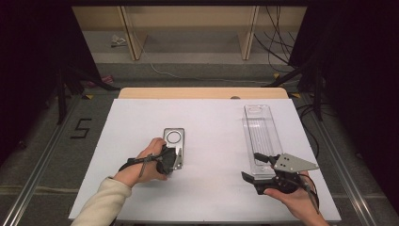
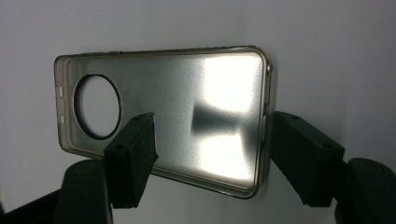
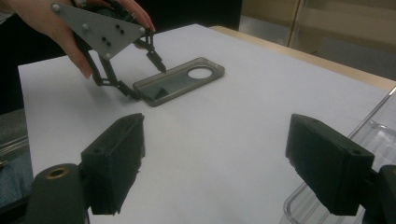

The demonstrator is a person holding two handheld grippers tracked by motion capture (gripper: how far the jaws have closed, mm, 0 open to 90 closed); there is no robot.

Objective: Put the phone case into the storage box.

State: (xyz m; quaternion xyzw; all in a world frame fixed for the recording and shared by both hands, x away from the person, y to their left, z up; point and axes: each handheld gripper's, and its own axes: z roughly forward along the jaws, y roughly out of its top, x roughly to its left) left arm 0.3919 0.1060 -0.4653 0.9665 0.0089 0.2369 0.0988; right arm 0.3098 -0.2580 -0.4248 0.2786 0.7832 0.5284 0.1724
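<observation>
A smoky translucent phone case (image 1: 173,138) with a round camera hole lies open side up near the middle of the white table (image 1: 211,141). My left gripper (image 1: 175,160) is open at the case's end away from the hole. In the left gripper view the gripper (image 2: 210,123) has one jaw over the inside of the case (image 2: 187,88) and the other just outside its edge. My right gripper (image 1: 250,165) is open at the near right and holds nothing. The right gripper view shows it (image 3: 217,126) over bare table, with the case (image 3: 187,77) and left gripper (image 3: 145,80) farther off.
A long clear plastic tray (image 1: 261,132) lies lengthwise on the right side of the table, its near end beside my right gripper, and it shows in the right gripper view (image 3: 373,140). Past the table's far wooden edge (image 1: 202,92) are floor, cables and stands.
</observation>
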